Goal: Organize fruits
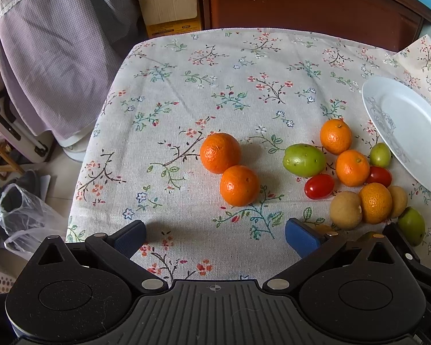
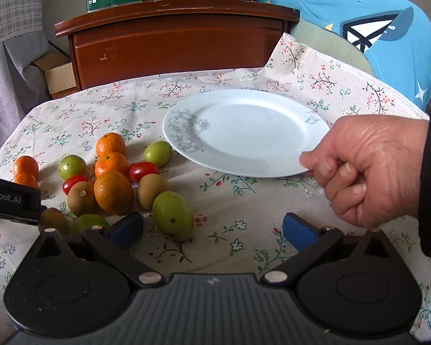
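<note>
Several oranges, green fruits, brown fruits and two cherry tomatoes lie loose on a floral tablecloth. Two oranges point(image 1: 230, 169) sit apart, straight ahead of my open left gripper point(image 1: 215, 237). The main cluster point(image 1: 356, 175) lies to its right, beside a white plate point(image 1: 411, 132). In the right wrist view the plate point(image 2: 244, 132) is bare, and a hand point(image 2: 367, 169) grips its near right rim. My right gripper point(image 2: 212, 230) is open over bare cloth, with a green fruit point(image 2: 172, 215) just beyond its left finger. The cluster point(image 2: 112, 178) lies to its left.
A brown wooden cabinet point(image 2: 172, 43) stands behind the table. A cardboard box point(image 1: 169, 8) and a hanging cloth point(image 1: 51, 43) are off the table's left side, with a plastic bag point(image 1: 23, 218) on the floor. A blue cushion point(image 2: 373, 34) sits at the back right.
</note>
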Demonstrator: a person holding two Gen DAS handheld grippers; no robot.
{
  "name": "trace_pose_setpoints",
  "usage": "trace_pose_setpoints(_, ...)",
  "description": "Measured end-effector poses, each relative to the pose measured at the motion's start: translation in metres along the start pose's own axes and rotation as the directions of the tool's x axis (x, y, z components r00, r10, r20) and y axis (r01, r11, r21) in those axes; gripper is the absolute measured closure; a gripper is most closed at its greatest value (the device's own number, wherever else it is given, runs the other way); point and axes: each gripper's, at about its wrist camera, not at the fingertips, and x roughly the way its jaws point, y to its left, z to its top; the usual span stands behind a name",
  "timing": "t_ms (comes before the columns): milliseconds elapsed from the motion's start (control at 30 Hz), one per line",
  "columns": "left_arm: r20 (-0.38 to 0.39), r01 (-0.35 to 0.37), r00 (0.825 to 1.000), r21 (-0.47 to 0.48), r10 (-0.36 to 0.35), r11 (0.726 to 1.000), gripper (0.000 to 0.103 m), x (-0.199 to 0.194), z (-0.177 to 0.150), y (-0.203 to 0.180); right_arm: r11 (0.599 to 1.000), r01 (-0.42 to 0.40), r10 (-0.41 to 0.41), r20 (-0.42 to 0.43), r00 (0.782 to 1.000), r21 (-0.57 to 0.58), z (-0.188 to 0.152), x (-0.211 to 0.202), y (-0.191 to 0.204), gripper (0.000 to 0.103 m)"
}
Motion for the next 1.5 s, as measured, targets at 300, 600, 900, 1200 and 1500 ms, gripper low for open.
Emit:
trace_pose_setpoints(300, 0.014, 0.0, 1.0, 0.002, 0.0, 1.0, 0.0, 0.0, -0.002, 0.0, 1.0, 0.0, 0.0, 0.0, 1.0, 0.0, 0.0, 0.0, 0.0, 0.0)
trace_pose_setpoints(600, 0.022, 0.004, 1.0, 0.001, -0.004, 1.0, 0.0, 0.0, -0.003, 0.001, 1.0, 0.0, 0.0, 0.0, 1.0, 0.0, 0.001, 0.0, 0.0, 0.0)
trace_pose_setpoints(900, 0.029, 0.0, 1.0, -0.007, 0.0, 1.0, 0.0, 0.0, -0.005, 0.001, 1.0, 0.0, 0.0, 0.0, 1.0, 0.0, 0.001, 0.0, -0.001, 0.0)
trace_pose_setpoints(1200, 0.041, -0.003, 0.999, -0.013, 0.004, 1.0, 0.0, -0.001, -0.007, 0.0, 1.0, 0.0, 0.0, -0.001, 1.0, 0.0, 0.001, 0.0, 0.0, 0.0)
trace_pose_setpoints(1500, 0.038, -0.017, 0.999, -0.006, 0.018, 1.0, 0.0, -0.007, -0.014, 0.001, 1.0, 0.0, -0.001, -0.021, 1.0, -0.014, 0.002, -0.002, 0.001, 0.001)
